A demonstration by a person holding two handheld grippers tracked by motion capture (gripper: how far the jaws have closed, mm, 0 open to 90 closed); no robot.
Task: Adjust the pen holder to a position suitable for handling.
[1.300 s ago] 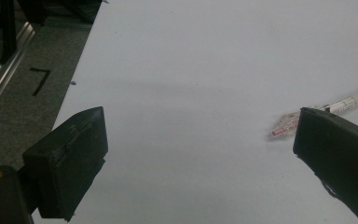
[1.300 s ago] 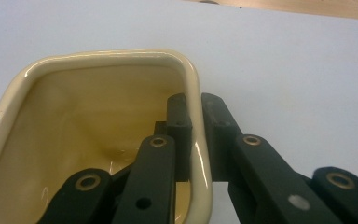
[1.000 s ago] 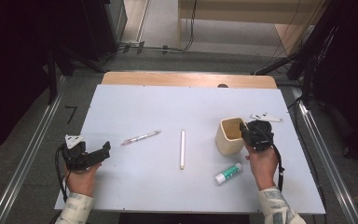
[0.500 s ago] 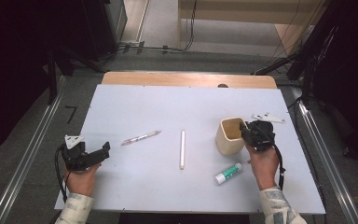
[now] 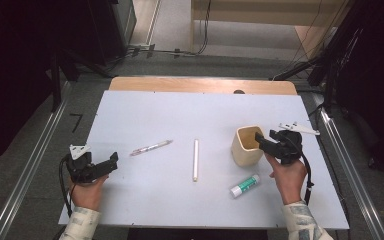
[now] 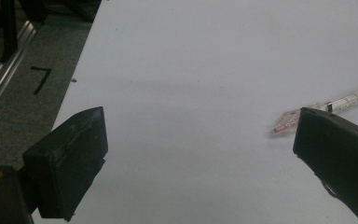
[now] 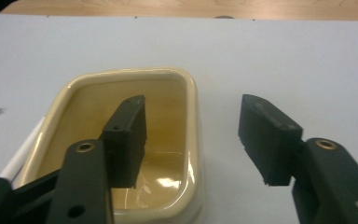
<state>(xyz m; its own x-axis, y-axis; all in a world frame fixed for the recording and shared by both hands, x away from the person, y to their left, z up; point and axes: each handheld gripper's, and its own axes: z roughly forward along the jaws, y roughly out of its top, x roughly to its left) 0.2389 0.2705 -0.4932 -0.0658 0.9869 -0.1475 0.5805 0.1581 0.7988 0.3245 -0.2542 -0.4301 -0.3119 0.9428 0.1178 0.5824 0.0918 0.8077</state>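
High view: cream cup (image 5: 246, 145), right of centre in the frame, upright on the white table (image 5: 180, 210), mouth open and empty as far as can be seen. Judged rigid, glazed and slick, moderately heavy, breakable if tipped; the best hold is across one wall near the rim, one jaw inside and one outside. The right gripper (image 5: 261, 142) sits at the cup's right rim. The left gripper (image 5: 111, 161), lower left of the frame, rests spread on bare table. Pen (image 5: 151, 147), white stick (image 5: 196, 159) and green-capped tube (image 5: 244, 185) lie loose, apart from the cup.

Left gripper view: jaws wide apart, nothing between them; pen (image 6: 328, 106) tip at right edge of the frame.

Right gripper view: jaws straddle the cup's (image 7: 121, 140) near-right wall, one inside, one outside, not pressing on it.

Change from earlier frame: right jaws have just been opening, with the wall between them; cup's place unchanged; left gripper unmoved
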